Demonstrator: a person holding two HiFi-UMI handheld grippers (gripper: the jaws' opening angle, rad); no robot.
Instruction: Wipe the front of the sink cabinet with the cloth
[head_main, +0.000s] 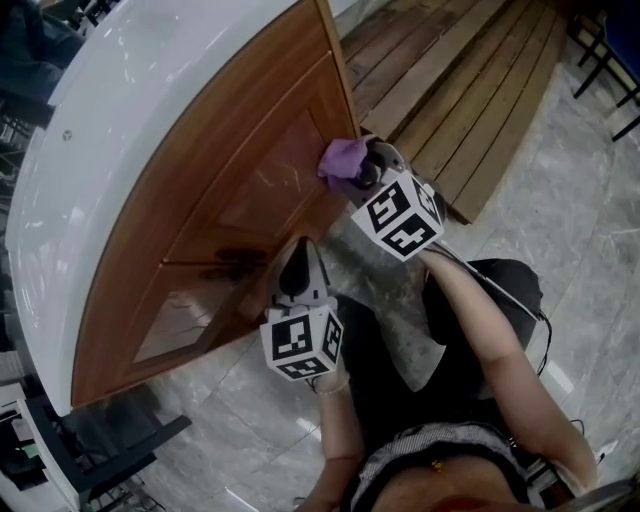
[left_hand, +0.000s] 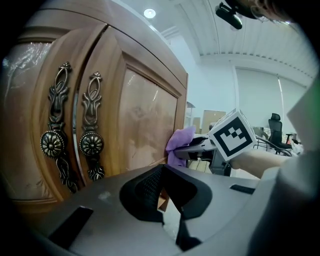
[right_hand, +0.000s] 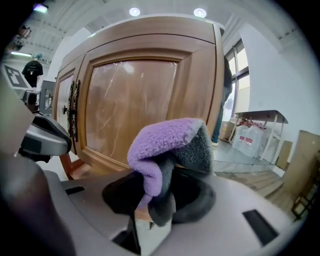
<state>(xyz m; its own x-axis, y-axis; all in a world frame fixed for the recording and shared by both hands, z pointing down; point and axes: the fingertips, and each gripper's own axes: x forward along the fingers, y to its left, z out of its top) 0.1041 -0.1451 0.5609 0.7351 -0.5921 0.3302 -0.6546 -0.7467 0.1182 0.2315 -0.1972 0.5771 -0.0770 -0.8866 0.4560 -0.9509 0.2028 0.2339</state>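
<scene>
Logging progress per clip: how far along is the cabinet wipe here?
Done: the right gripper is shut on the cloth. In hand: cloth sits against the right door near its outer edge. Left: no wipe streaks show, so coverage cannot be judged. Left gripper shut, empty.

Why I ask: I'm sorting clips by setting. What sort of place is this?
Probably an open office or lab hall, not a home bathroom: the sink cabinet stands on a polished stone floor beside a slatted wooden platform, with an office chair behind.
</scene>
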